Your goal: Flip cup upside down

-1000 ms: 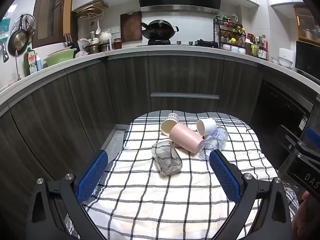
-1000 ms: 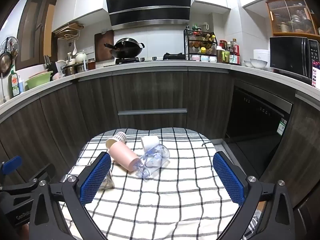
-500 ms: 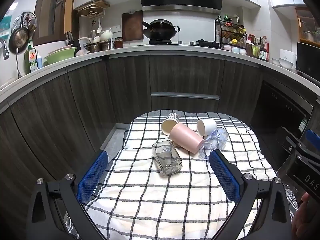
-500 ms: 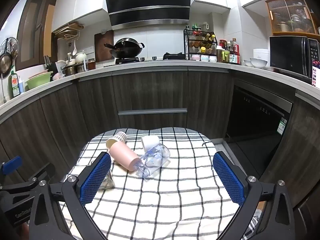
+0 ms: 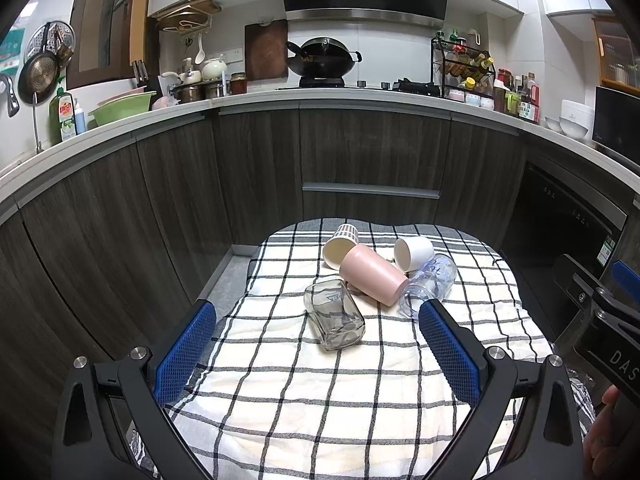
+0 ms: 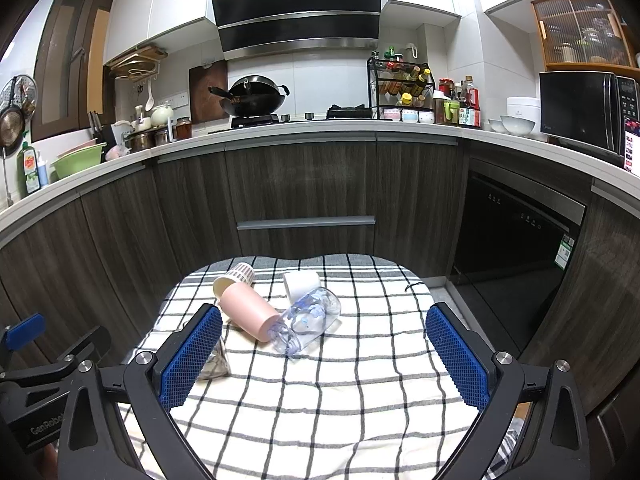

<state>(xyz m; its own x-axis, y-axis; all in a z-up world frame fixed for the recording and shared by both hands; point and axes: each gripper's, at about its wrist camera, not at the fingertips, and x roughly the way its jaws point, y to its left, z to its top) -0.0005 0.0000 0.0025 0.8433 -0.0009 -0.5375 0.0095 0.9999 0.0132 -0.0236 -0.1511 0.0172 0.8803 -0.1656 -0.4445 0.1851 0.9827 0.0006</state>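
Left wrist view: five cups lie on their sides, clustered mid-far on the checked cloth [image 5: 320,392]. Pink cup [image 5: 374,274] in the middle, touching the striped paper cup [image 5: 341,241] behind it; white cup [image 5: 413,253] and clear plastic cup w/ blue print [image 5: 429,290] to its right; square glass [image 5: 334,314] nearest. Left gripper [image 5: 318,350] fingers spread wide, holding nothing. Right gripper [image 6: 324,354] likewise spread, empty, well short of the cups.

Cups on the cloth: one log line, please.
left gripper open | right gripper open | five cups on sides, none flipped | pink cup untouched
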